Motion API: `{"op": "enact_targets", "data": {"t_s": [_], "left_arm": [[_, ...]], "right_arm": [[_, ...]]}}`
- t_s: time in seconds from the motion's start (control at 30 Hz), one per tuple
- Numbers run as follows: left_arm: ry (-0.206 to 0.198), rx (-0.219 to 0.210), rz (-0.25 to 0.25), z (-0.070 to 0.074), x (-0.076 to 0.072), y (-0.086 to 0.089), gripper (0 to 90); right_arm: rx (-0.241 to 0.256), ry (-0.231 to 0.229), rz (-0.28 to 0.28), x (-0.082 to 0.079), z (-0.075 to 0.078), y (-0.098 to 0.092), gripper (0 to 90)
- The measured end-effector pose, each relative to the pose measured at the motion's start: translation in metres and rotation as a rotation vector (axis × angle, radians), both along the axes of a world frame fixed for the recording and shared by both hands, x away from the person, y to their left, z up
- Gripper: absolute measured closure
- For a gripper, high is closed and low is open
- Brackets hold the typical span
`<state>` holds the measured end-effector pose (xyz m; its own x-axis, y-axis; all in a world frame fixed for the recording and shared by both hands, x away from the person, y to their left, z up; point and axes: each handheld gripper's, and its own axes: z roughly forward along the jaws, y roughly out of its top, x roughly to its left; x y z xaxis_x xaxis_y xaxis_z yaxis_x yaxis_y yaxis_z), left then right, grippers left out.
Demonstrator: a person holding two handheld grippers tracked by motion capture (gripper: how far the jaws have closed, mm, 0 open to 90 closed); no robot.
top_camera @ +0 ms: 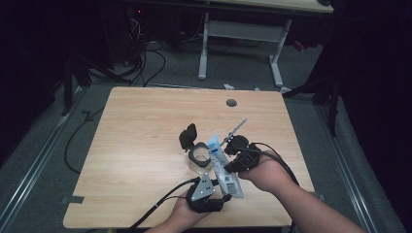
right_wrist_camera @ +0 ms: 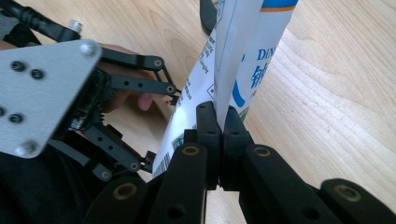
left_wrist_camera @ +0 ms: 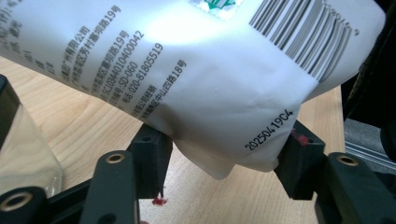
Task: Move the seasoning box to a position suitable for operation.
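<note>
A white and blue pouch (top_camera: 222,165) with printed text and a barcode hangs tilted over the wooden table (top_camera: 141,145). My right gripper (top_camera: 228,164) is shut on the pouch's (right_wrist_camera: 233,56) thin sealed edge; in the right gripper view its jaws (right_wrist_camera: 223,121) meet on it. My left gripper (left_wrist_camera: 224,161) stands open, one jaw on each side of the pouch's (left_wrist_camera: 187,70) bottom corner. In the high view the left gripper (top_camera: 224,190) is near the table's front edge. A clear jar (top_camera: 199,159) with its black lid (top_camera: 188,137) flipped up stands just left of the pouch.
A thin silver rod (top_camera: 236,127) points away beyond the right gripper. A round cable hole (top_camera: 231,103) is in the far part of the tabletop. Behind the table stand a white desk frame (top_camera: 203,48) and floor cables (top_camera: 145,68).
</note>
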<state>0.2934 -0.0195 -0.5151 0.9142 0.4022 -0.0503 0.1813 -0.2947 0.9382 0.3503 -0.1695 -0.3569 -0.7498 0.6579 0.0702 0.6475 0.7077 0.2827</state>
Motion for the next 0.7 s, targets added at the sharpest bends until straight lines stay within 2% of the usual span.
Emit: {"op": "enact_targets", "data": {"t_s": [0.2, 0.33, 0.57, 0.7], "left_arm": [[-0.020, -0.008, 0.007, 0.003, -0.005, 0.001, 48.1], [-0.041, -0.005, 0.028, 0.006, -0.008, 0.001, 49.4], [-0.050, 0.010, 0.050, 0.006, -0.007, 0.004, 50.1], [-0.063, 0.029, 0.089, 0.006, -0.006, 0.005, 51.9]], "right_arm": [[-0.013, -0.010, 0.007, 0.003, -0.001, 0.001, 89.4], [-0.012, -0.014, 0.012, 0.006, -0.001, 0.005, 89.4], [-0.011, -0.011, 0.017, 0.014, -0.005, 0.014, 89.4], [-0.006, -0.018, 0.016, 0.017, -0.008, 0.018, 89.0]]}}
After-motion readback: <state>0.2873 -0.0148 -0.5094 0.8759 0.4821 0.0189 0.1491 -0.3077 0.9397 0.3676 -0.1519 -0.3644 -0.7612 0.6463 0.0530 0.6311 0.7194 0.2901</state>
